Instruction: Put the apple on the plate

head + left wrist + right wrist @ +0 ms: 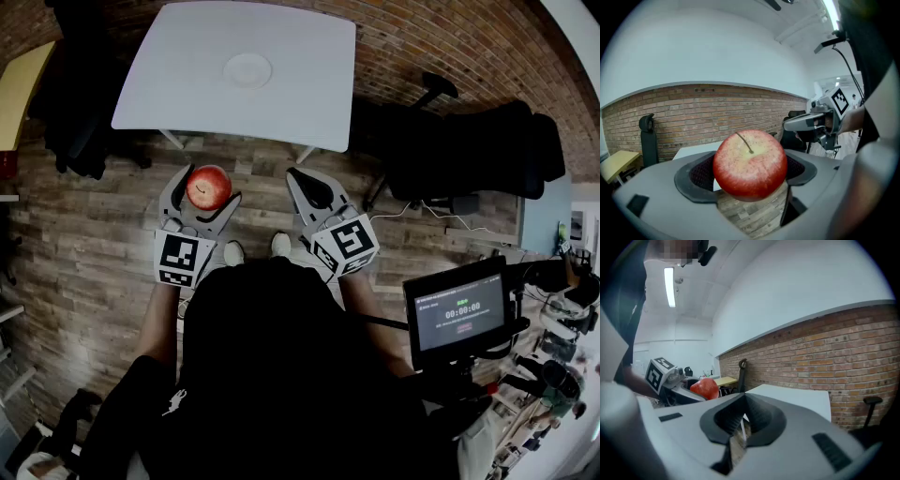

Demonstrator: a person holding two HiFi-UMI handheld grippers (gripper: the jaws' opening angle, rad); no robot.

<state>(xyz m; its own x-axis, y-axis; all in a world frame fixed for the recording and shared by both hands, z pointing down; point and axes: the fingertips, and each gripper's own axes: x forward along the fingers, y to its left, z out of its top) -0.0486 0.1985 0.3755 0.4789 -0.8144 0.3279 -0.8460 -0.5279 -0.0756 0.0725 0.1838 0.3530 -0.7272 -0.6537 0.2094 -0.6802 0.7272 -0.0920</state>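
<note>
Left gripper [204, 195] clamped on apple [750, 164], jaws wide – held above the floor, short of table [187, 84]; plate [248, 69] sits mid-table, well apart. Right gripper [742, 420] empty – jaws together

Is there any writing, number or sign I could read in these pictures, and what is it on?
"00:00:00": on the screen, as best it reads.
Other lines on that screen: too small to read.
Left marker cube and right marker cube: black and white square patterns only, no letters.
Apple and plate: no print to be seen.
</note>
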